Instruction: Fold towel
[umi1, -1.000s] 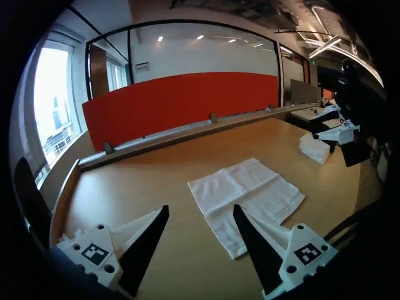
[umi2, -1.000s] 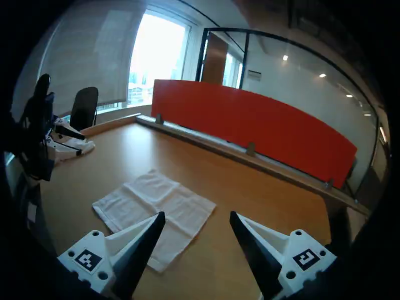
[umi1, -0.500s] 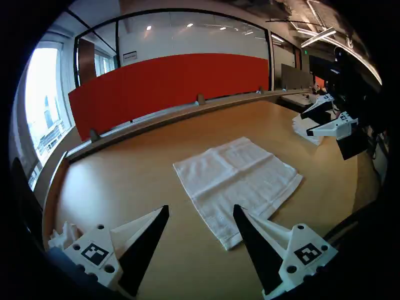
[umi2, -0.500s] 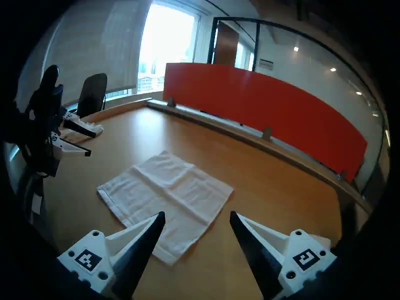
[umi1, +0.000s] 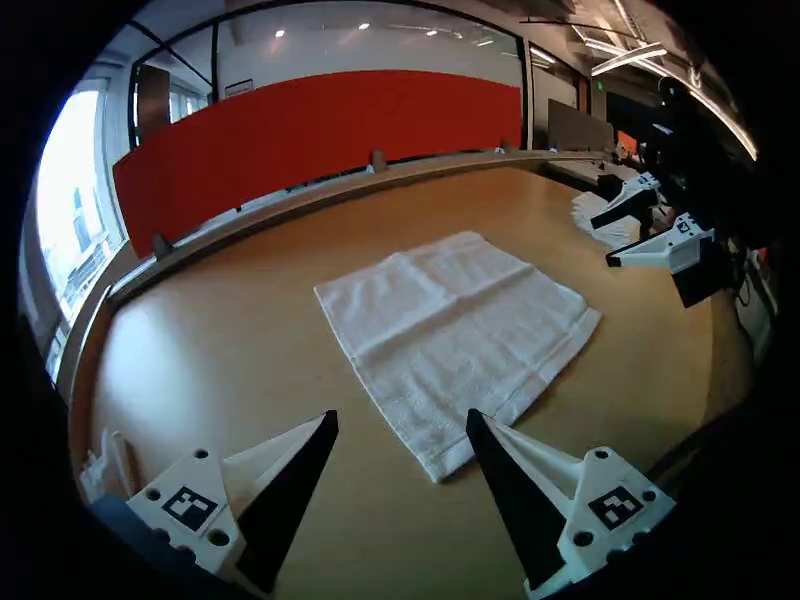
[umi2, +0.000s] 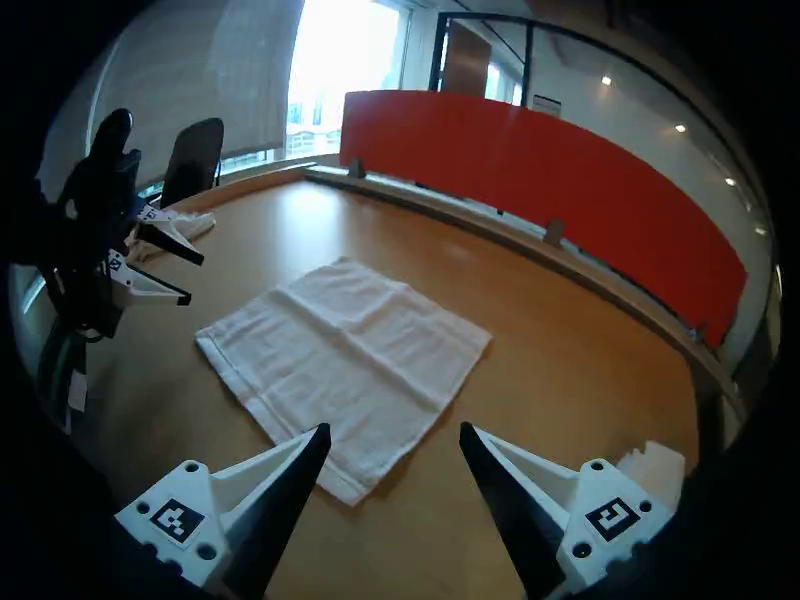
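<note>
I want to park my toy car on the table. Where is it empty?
Bare wood of the table runs wide between the towel and the red divider, and past the towel's left side in the left gripper view. It is crowded by the white stack, close to the right gripper.

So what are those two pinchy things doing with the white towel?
A person holds a two-finger gripper in each hand above a wooden table. The white towel lies spread flat on it, not folded over yet. The left gripper and the right gripper are both open, each with a corner of the towel just ahead of its fingers. Neither one touches it.
</note>
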